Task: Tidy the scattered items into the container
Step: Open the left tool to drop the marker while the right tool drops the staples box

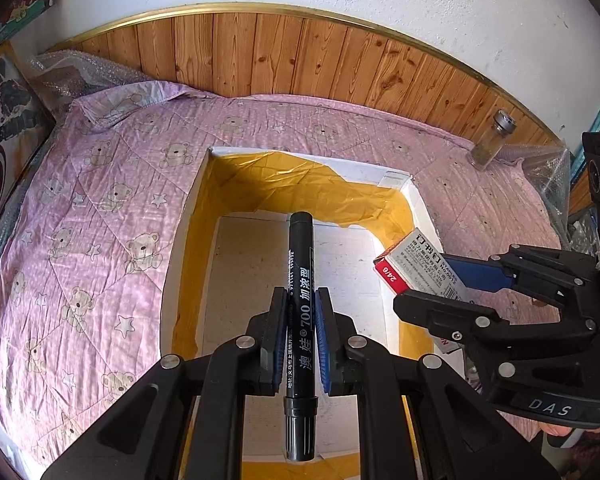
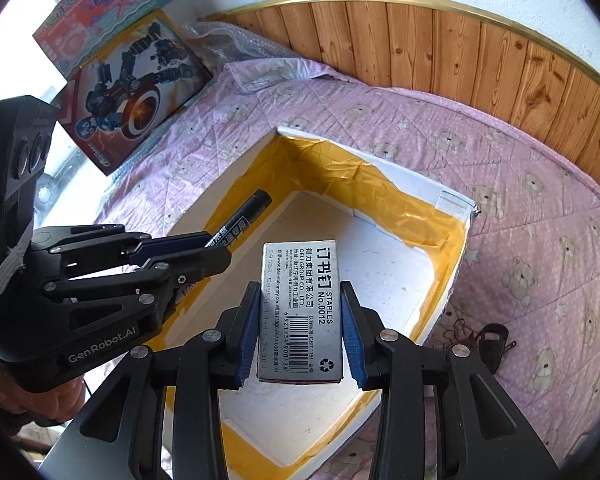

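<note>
A white box [image 1: 185, 236] lined with yellow tape lies open on the pink quilt, and both grippers hover over it. My left gripper [image 1: 302, 296] is shut on a black marker [image 1: 300, 264], which points forward above the box floor. At the box's right side, my right gripper [image 1: 422, 280] is shut on a small staples box [image 1: 410, 254]. In the right wrist view the grey staples box [image 2: 300, 320] sits between the right gripper's [image 2: 300, 286] blue pads. The left gripper [image 2: 216, 246] reaches in from the left with the marker [image 2: 244, 216] over the white box [image 2: 454, 248].
A pink bear-print quilt [image 1: 100, 208] covers the surface up to a wooden wall panel [image 1: 300, 56]. A glass jar [image 1: 492, 140] stands at the far right. Toy boxes [image 2: 136, 88] and bubble wrap [image 1: 72, 72] sit at the far left. A small black item [image 2: 492, 342] lies right of the box.
</note>
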{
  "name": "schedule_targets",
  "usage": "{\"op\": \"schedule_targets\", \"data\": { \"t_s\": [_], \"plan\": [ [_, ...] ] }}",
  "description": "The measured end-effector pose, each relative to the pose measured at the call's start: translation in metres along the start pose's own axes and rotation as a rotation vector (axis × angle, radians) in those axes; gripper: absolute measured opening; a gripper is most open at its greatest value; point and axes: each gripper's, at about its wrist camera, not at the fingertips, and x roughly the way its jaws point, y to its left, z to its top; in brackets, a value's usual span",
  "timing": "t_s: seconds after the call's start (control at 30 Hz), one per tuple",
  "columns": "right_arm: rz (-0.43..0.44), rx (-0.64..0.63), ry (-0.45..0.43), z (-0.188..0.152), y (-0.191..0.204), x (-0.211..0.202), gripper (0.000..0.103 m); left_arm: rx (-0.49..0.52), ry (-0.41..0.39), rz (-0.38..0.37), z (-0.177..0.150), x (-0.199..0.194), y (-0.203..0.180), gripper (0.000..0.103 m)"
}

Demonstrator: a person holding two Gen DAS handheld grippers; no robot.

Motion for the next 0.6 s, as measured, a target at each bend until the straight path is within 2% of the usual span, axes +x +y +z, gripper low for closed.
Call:
{"op": "schedule_targets", "data": {
  "t_s": [0.23,0.6],
  "plan": [
    [-0.051,-0.036,0.080,0.013,-0.014,0.042,0.040,-0.043,0.107,-0.020,0.018,0.042,0.010,0.014],
    [-0.111,-0.082,0.156,0.030,-0.028,0.083,0.041,-0.148,0.207,-0.003,0.036,0.099,0.031,0.014]
  ]
}}
